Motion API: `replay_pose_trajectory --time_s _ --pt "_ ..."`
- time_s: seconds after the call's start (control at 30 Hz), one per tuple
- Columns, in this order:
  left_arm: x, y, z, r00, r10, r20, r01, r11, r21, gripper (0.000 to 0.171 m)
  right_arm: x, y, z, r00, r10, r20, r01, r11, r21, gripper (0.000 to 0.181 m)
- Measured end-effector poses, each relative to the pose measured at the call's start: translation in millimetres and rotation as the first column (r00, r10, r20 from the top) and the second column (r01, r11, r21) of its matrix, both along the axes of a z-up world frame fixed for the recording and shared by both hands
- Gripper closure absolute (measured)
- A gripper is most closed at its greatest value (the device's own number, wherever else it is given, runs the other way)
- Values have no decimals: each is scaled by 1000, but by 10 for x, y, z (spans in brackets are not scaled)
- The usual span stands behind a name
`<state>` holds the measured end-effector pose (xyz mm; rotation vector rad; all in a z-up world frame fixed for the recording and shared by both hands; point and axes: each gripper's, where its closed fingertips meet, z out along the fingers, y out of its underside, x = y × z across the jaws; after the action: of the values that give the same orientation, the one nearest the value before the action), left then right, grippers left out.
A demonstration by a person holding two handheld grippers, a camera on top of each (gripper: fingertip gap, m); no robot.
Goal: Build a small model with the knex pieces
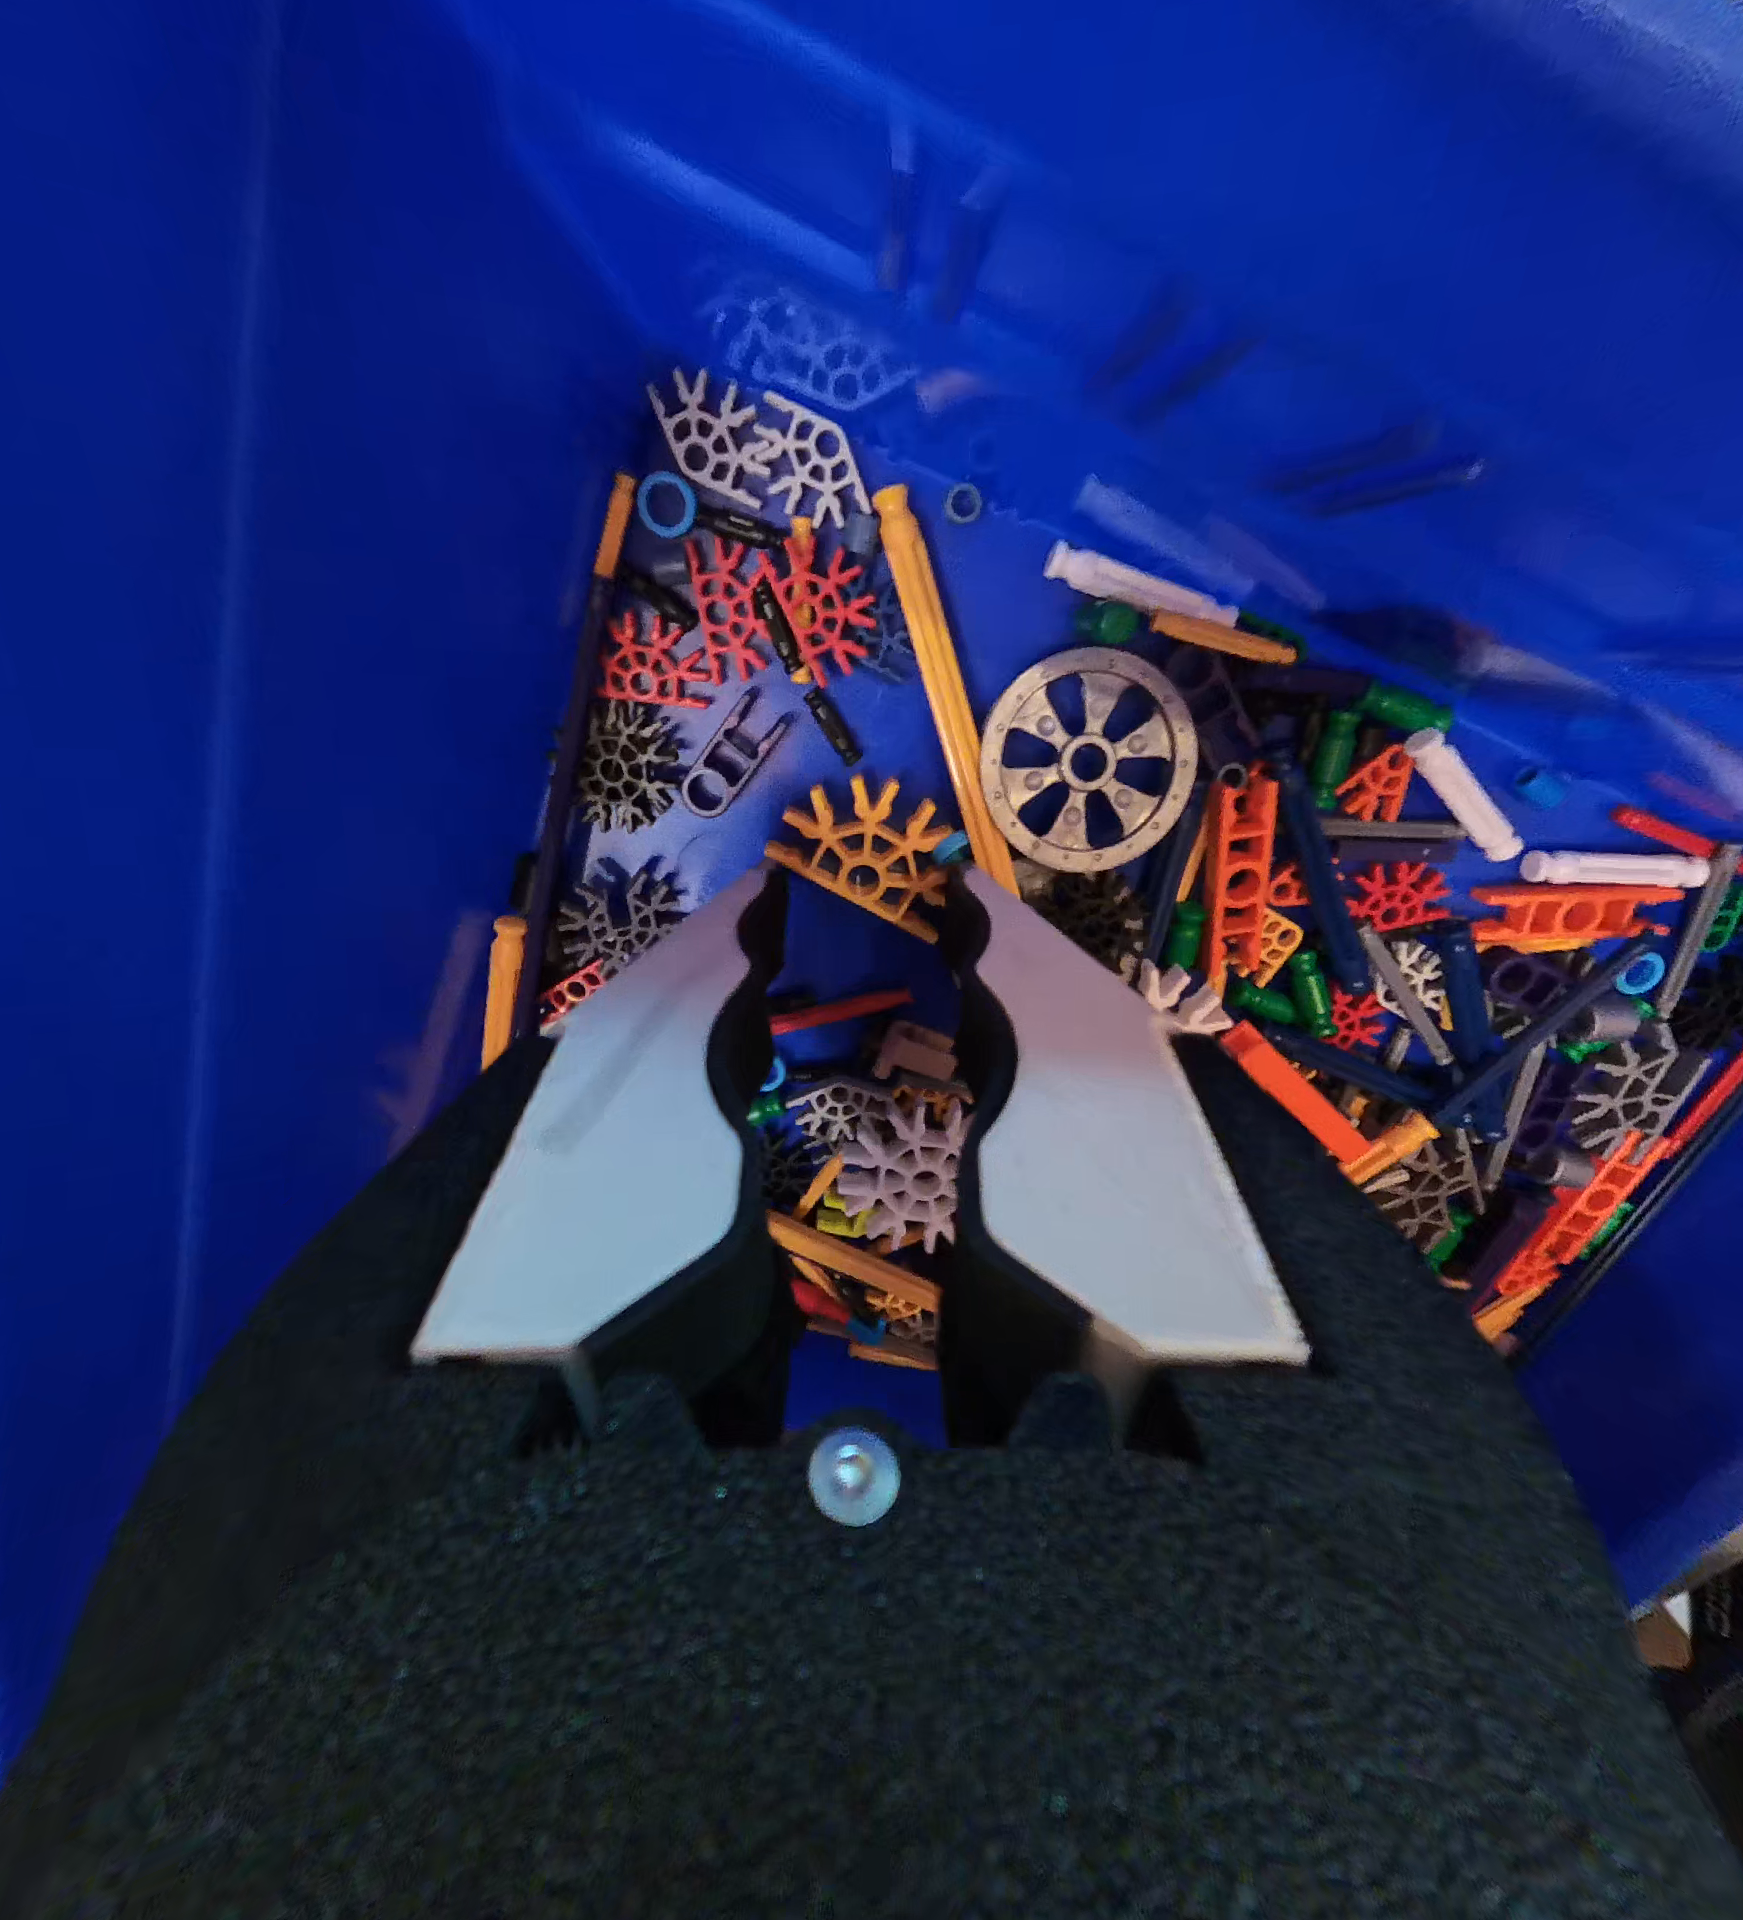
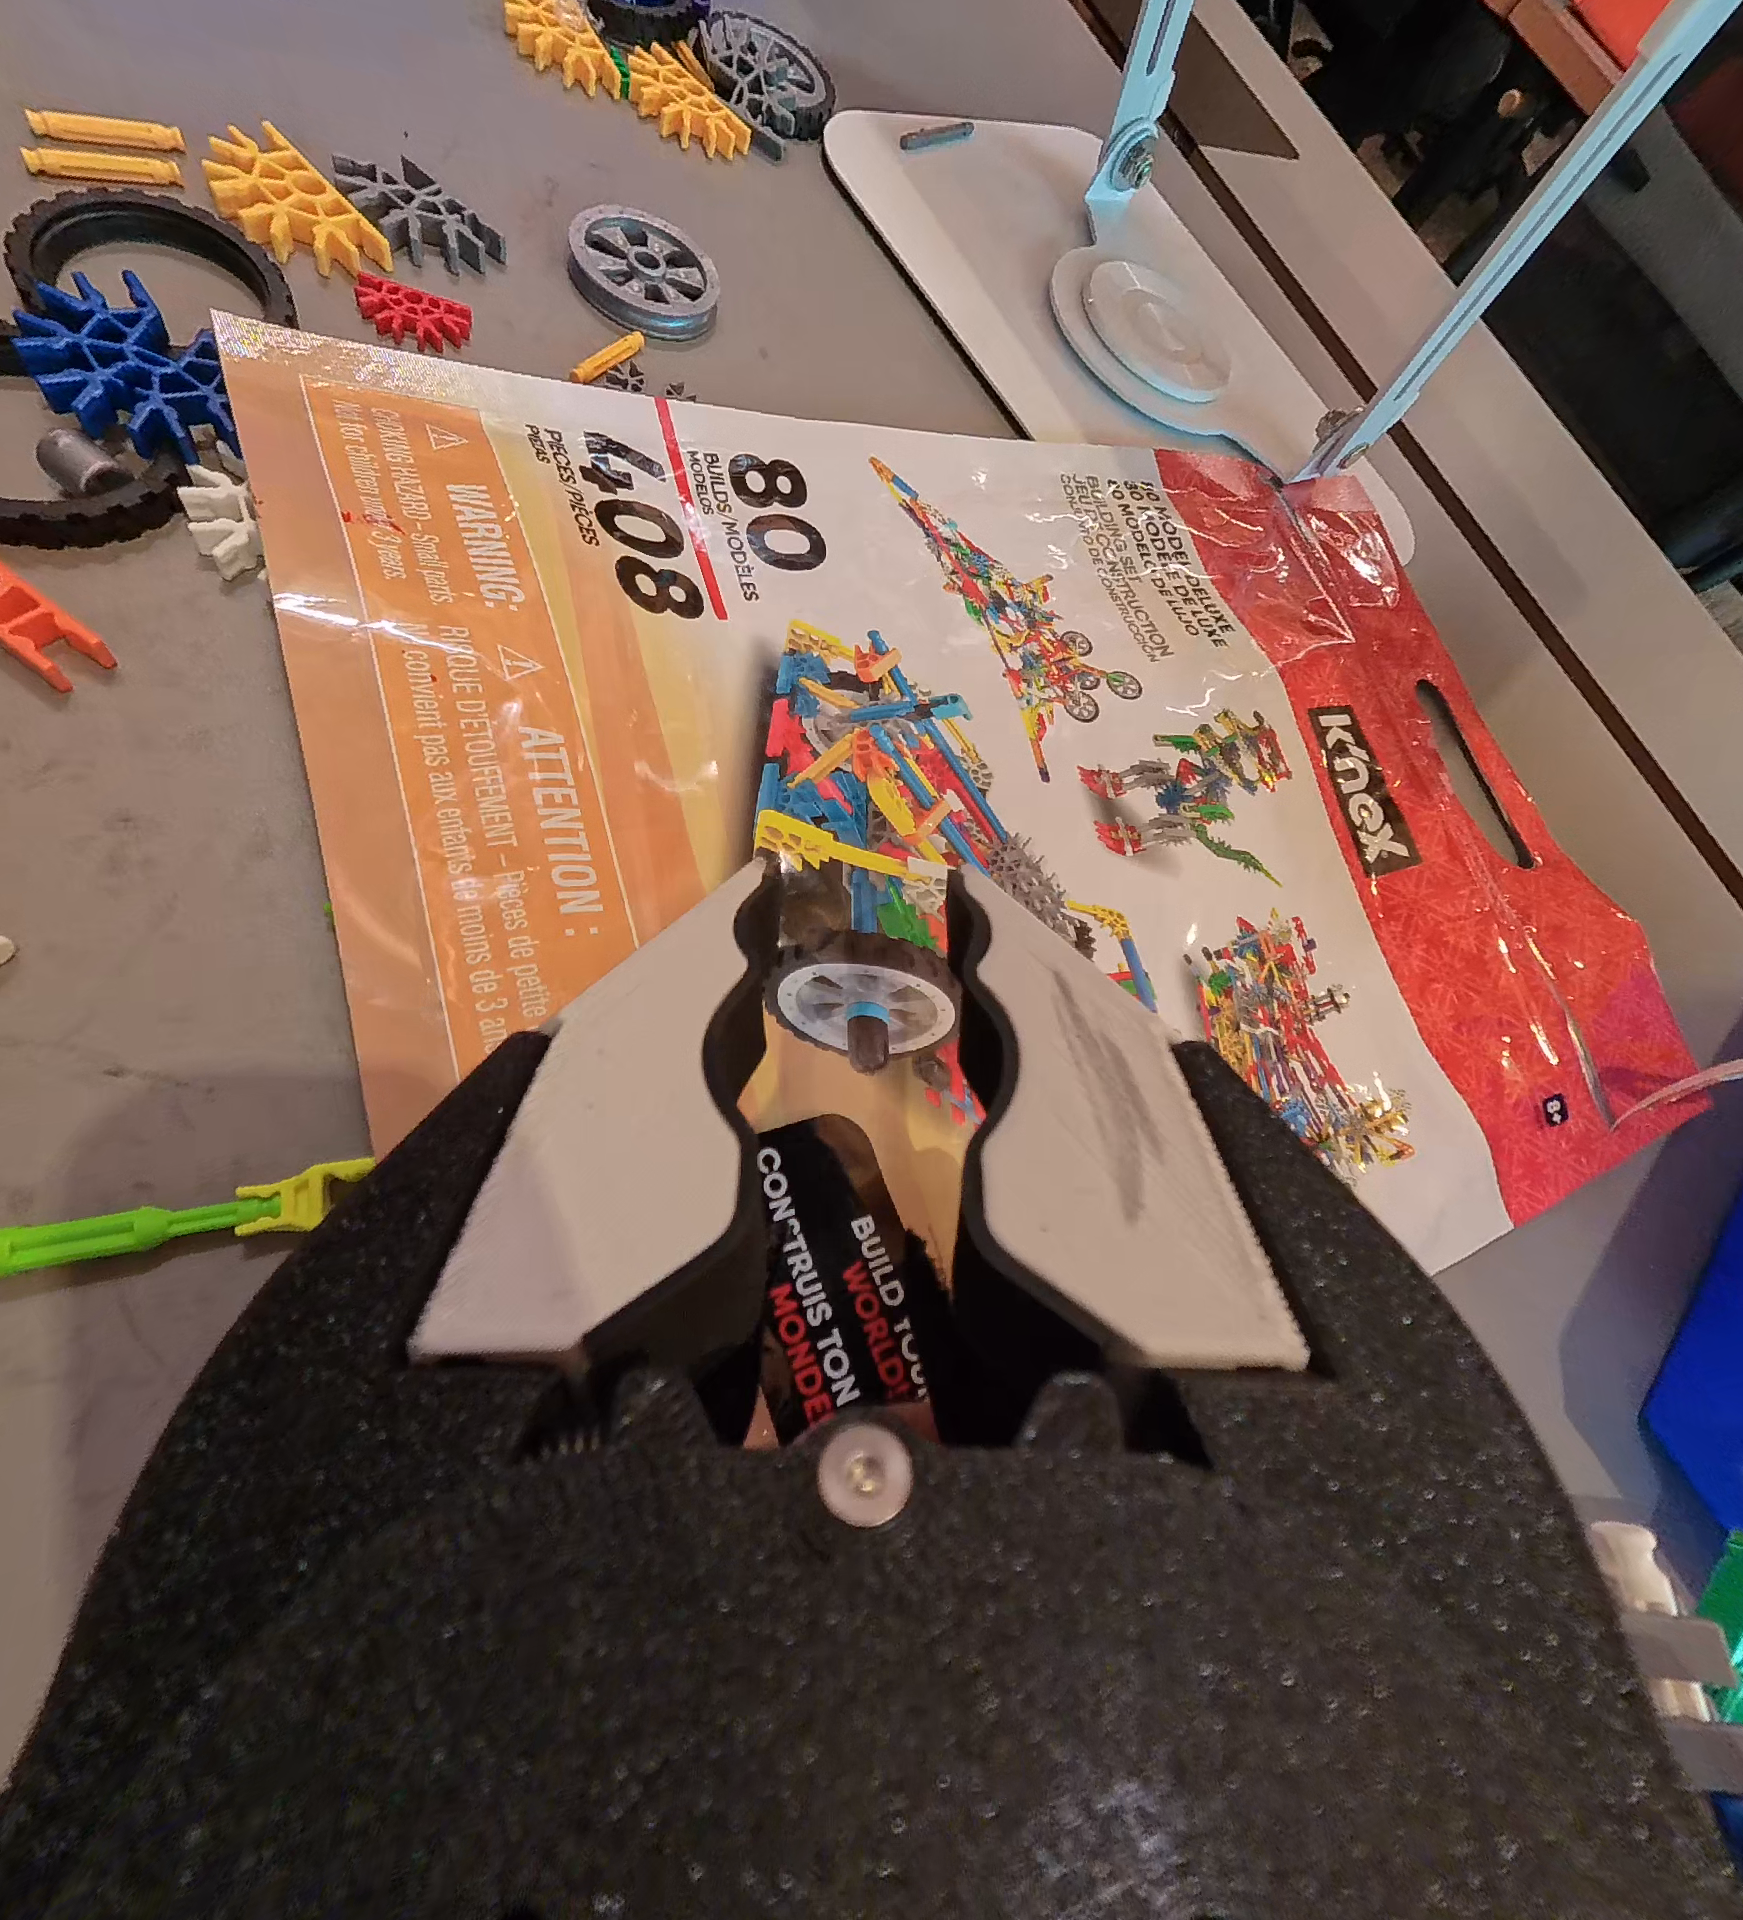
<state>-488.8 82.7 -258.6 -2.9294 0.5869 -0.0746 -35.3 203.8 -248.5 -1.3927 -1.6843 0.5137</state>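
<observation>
Left hand-held gripper point(image 1: 862, 914) is held open inside bin point(image 1: 223, 623), orange connector point(image 1: 862, 857) at twelve o'clock; right hand-held gripper point(image 2: 856, 883) is held open, empty, over bag point(image 2: 950, 644).

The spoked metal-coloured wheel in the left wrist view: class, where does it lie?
The spoked wheel lies in the blue bin, right of and beyond the open left gripper, beside the long yellow rod.

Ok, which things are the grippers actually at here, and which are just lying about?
At the grippers: left gripper, open, inside blue bin, tips nearest orange fan connector; right gripper, open, over printed bag.
Lying about: bronze wheel in bin; black tyre, grey hub, green rod on grey table.
</observation>
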Motion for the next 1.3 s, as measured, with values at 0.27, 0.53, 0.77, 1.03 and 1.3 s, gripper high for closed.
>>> replay_pose_trajectory --time_s 0.27,0.53,0.77,1.03,1.3 --pt "-41 -7 -1 997 68 -24 -68 998 11 164 -1 -1 0 1000 1 0 -1 1000 3 151" --pt "-93 27 -13 993 118 -29 -117 993 28 135 0 -3 5 1000 2 -3 -2 1000 4 151" --pt "-35 102 -55 988 155 20 -156 986 59 146 3 -3 4 1000 3 -2 -3 1000 1 151" --pt "-77 136 -56 984 175 -36 -171 981 94 150 8 -5 4 1000 4 -2 -4 1000 4 151" --pt "-56 114 348 974 210 -91 -188 961 205 150 12 -5 1 1000 4 1 -4 1000 10 151"
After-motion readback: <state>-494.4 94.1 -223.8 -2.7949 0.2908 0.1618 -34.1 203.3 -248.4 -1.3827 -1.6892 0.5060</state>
